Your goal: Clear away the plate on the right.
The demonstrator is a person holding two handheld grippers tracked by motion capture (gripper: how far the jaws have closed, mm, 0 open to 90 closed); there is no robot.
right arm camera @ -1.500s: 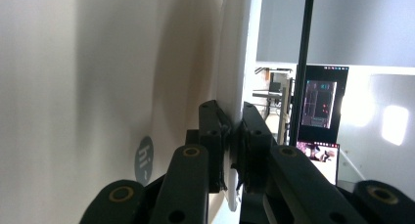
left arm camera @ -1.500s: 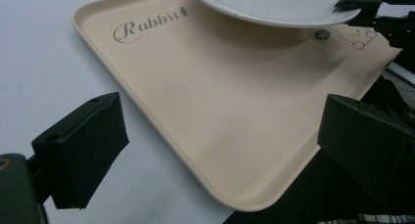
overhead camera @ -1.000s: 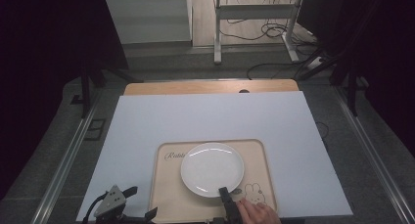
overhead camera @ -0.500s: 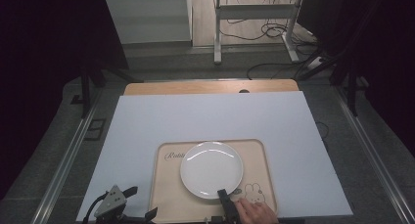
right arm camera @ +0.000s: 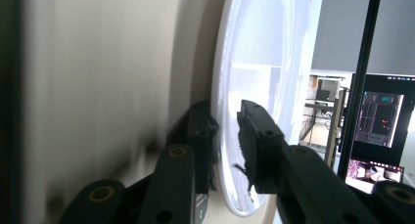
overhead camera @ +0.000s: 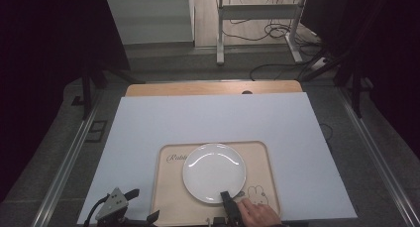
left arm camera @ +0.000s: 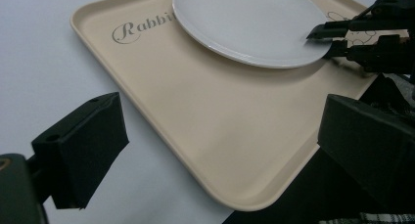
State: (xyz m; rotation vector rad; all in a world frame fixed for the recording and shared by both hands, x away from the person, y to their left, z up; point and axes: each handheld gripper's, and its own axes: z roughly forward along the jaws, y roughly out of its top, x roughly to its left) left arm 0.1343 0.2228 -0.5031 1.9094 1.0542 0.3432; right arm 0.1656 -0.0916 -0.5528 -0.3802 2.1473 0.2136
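Note:
A white plate (overhead camera: pixel 214 172) lies on a beige tray (overhead camera: pixel 171 202) printed with "Rabbit" and a rabbit drawing, near the table's front edge. My right gripper (overhead camera: pixel 225 195) reaches in from the bottom with the plate's near rim between its jaws. Its jaws have just been opening. In the right gripper view (right arm camera: pixel 226 131) one jaw sits under the rim and the other stands a little off the plate (right arm camera: pixel 264 62). My left gripper (overhead camera: pixel 143 204) rests left of the tray, open wide with nothing between its jaws (left arm camera: pixel 220 136), above the tray's near corner (left arm camera: pixel 230 150).
The tray sits on a white board (overhead camera: pixel 213 118) over a wooden tabletop (overhead camera: pixel 213 88). Metal rails (overhead camera: pixel 74 157) run along both sides. A person's hand (overhead camera: pixel 257 214) holds the right gripper at the front edge.

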